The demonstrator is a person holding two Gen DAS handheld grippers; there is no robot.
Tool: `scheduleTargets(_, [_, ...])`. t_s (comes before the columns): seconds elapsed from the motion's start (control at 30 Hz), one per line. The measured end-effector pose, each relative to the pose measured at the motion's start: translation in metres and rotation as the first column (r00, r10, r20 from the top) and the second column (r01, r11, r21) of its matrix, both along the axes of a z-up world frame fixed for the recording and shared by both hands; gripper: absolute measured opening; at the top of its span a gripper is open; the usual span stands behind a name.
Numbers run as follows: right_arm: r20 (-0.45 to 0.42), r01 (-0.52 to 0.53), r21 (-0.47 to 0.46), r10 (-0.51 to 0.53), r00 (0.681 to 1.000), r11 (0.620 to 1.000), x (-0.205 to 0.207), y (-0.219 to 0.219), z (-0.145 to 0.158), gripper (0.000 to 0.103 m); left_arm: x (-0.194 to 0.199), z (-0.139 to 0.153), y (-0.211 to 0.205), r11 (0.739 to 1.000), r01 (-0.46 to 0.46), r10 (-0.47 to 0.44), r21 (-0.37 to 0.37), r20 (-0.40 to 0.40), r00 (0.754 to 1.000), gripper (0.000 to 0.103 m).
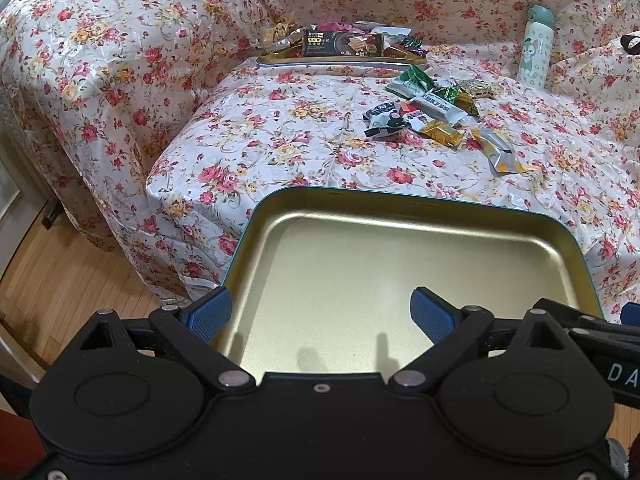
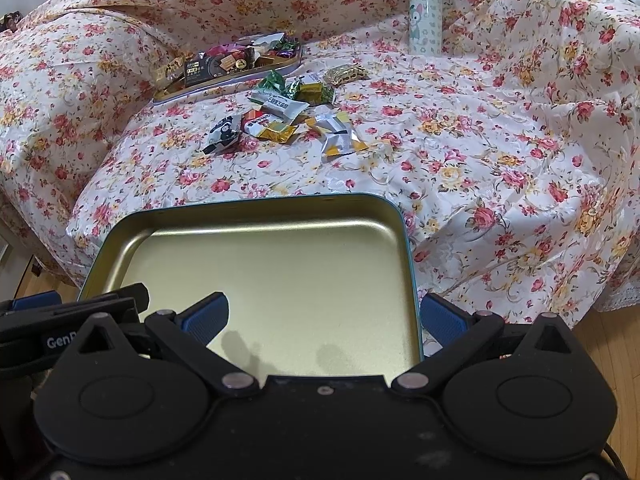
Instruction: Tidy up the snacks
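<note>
Over the near edge of a sofa draped in a glossy floral plastic cover (image 1: 304, 136), a shallow gold-lined rectangular tin tray with a teal rim (image 1: 400, 264) sits closest to both cameras, its inside bare. At its left corner the left gripper (image 1: 322, 314) has its blue-padded fingers (image 1: 210, 314) spread wide, one outside the tray's wall and one over its floor, closed on nothing. At the tray's right corner the right gripper (image 2: 332, 320) straddles the wall the same way, fingers (image 2: 442, 322) parted and empty. Farther back on the cover, left of centre, a second flat tin tray heaped with wrapped snacks (image 1: 340, 46) holds a dark box across its front. Right of it and nearer lies a loose scatter of foil-wrapped snacks (image 1: 436, 112) in green, gold, white and silver. Farthest right, a pale green patterned bottle (image 1: 536, 48) stands upright against the backrest.
</note>
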State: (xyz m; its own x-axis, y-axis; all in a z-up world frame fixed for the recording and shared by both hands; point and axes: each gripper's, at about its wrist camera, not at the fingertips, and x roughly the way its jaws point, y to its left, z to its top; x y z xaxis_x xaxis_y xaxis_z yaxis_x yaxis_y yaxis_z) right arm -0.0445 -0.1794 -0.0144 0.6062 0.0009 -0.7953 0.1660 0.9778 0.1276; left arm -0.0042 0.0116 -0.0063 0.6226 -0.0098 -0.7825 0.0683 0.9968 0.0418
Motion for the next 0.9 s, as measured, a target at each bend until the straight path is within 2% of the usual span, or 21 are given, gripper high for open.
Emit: scheduleTargets(0.9, [0.008,0.000,-0.009,0.000,1.000,1.000,0.0010,-0.0012,0.0018,0.103,0.0015,0.0011,-0.0007,1.000,0.003,-0.003,0.000,-0.008,1.000,0.096])
